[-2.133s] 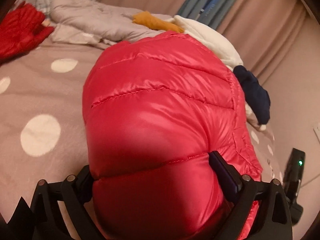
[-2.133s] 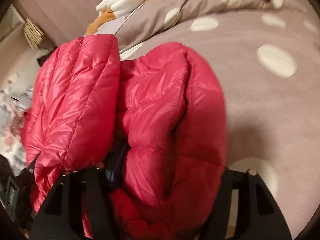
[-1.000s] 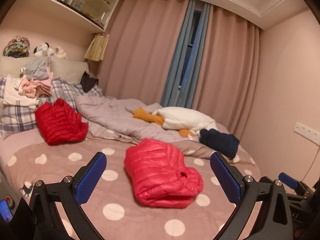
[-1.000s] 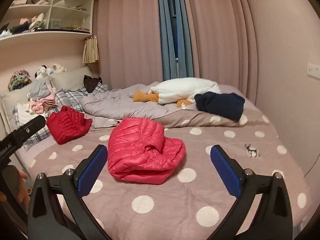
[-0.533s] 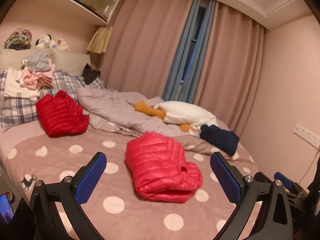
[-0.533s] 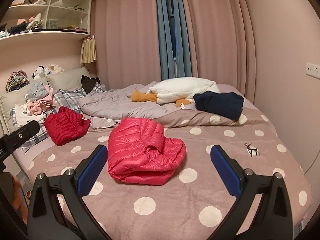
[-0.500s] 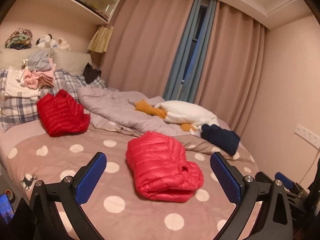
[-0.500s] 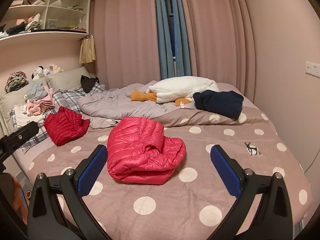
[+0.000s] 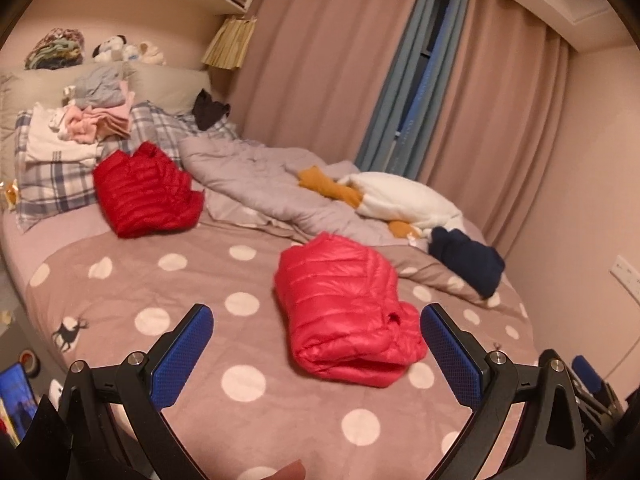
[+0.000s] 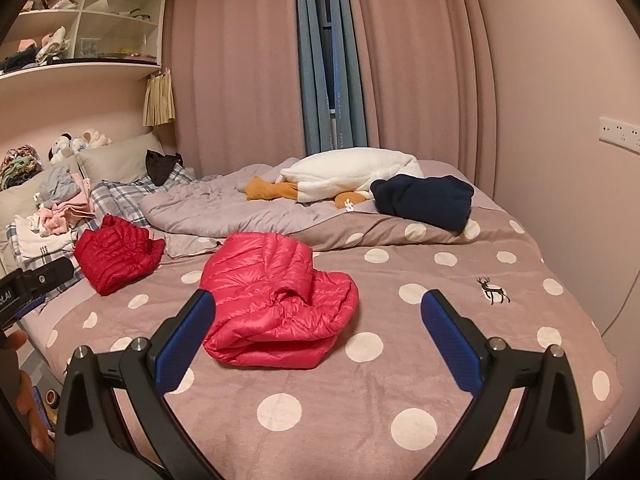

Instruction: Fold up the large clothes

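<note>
Holding both my left gripper and right gripper wide open, empty; pink puffer jacket ahead may spring unfolded, slippery fill.

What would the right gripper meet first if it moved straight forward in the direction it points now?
Probably the folded pink down jacket. It lies on the dotted bedspread ahead of the open right gripper, slightly toward its left finger. Depth is hard to judge through the fisheye lens.

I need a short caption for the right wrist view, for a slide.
Open right tongs face a folded pink jacket on the dotted bed.
</note>
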